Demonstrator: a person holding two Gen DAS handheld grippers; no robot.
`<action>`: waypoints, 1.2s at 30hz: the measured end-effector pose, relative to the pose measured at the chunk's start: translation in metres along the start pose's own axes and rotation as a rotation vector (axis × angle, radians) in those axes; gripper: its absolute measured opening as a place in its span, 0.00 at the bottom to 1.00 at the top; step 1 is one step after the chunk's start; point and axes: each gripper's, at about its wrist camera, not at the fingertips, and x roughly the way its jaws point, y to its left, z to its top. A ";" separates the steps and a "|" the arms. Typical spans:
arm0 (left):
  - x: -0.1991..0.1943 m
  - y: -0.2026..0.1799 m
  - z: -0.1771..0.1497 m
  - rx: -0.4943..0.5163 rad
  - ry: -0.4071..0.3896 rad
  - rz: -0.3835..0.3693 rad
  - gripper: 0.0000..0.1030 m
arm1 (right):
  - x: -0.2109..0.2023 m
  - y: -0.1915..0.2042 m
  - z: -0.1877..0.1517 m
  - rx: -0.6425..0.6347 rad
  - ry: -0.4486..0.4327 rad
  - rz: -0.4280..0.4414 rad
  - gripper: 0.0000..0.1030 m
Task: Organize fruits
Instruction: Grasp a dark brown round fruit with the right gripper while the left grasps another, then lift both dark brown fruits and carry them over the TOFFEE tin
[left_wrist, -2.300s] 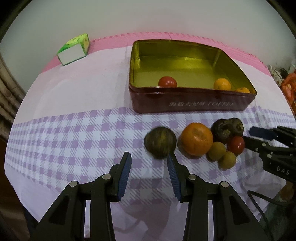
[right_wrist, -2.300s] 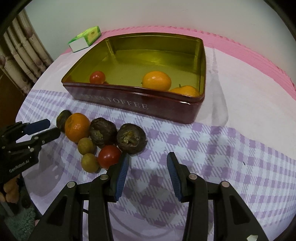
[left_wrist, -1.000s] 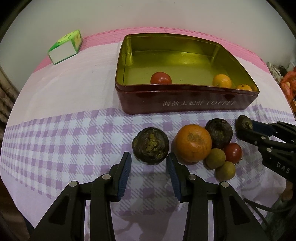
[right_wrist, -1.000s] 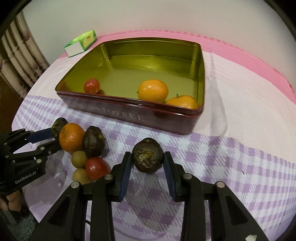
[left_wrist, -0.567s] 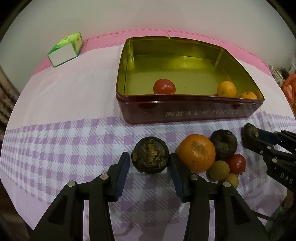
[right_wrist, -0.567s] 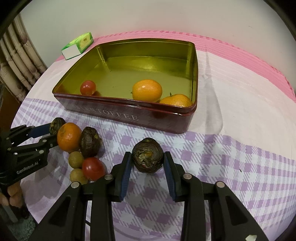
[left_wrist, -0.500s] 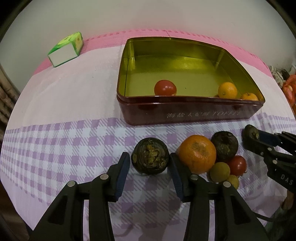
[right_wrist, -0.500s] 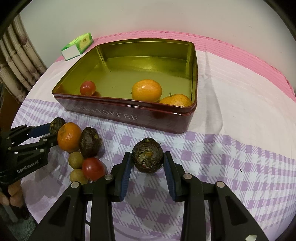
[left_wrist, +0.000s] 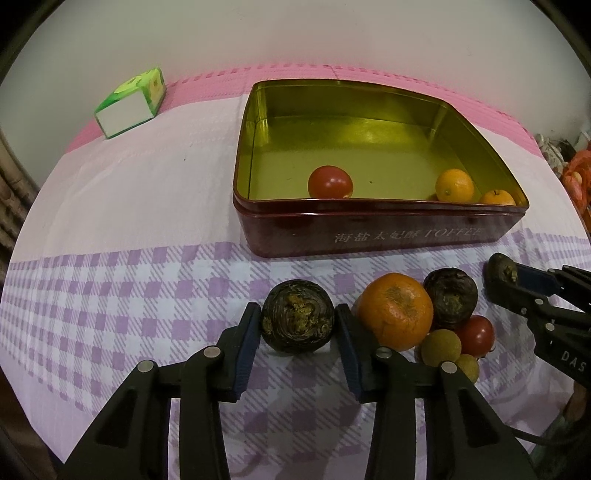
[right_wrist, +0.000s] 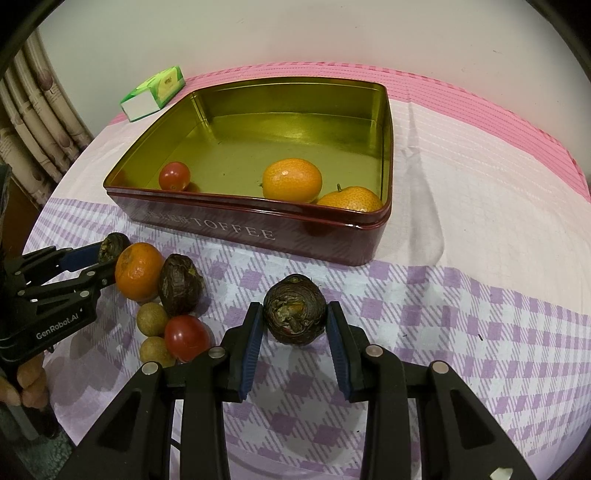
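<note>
Fruits: two dark, wrinkled passion fruits are each held in a gripper, short of the tin; more lie loose on the cloth and three are in the tin.
Left gripper (left_wrist: 297, 321): its jaws have just been closing, and both blue pads now touch the sides of the left-held passion fruit (left_wrist: 297, 319), which sits at the fingertips.
Right gripper (right_wrist: 295, 321): clamped on the right-held passion fruit (right_wrist: 295, 314), a pad against each side, at the fingertips.
Lift: whether either held fruit is clear of the cloth I cannot tell.
Beside the left gripper's right finger: a mandarin (left_wrist: 395, 310), just beside the finger.
Past the mandarin: a third passion fruit (left_wrist: 450, 297), a cherry tomato (left_wrist: 476, 334) and two longans (left_wrist: 441, 347), all bunched and touching, between the two grippers.
Ahead of both pairs of fingers: a dark red toffee tin (left_wrist: 369, 229), open, gold inside.
In the tin: a tomato (left_wrist: 330, 181) by the near wall; two small oranges (left_wrist: 454, 184) near the right corner.
Far ahead, left of the tin: a green carton (left_wrist: 129, 107).
Under everything: a checked tablecloth (left_wrist: 147, 295).
Behind the left gripper: a person's fingers (right_wrist: 22, 384).
</note>
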 end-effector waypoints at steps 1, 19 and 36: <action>0.000 0.000 0.000 -0.001 0.001 0.001 0.40 | 0.000 0.000 0.000 0.000 0.000 -0.001 0.31; -0.009 -0.003 -0.003 -0.004 -0.007 0.022 0.39 | 0.000 0.000 0.000 0.003 0.001 -0.003 0.31; -0.029 -0.007 0.008 0.028 -0.070 0.017 0.39 | -0.020 -0.005 0.003 0.016 -0.026 0.025 0.31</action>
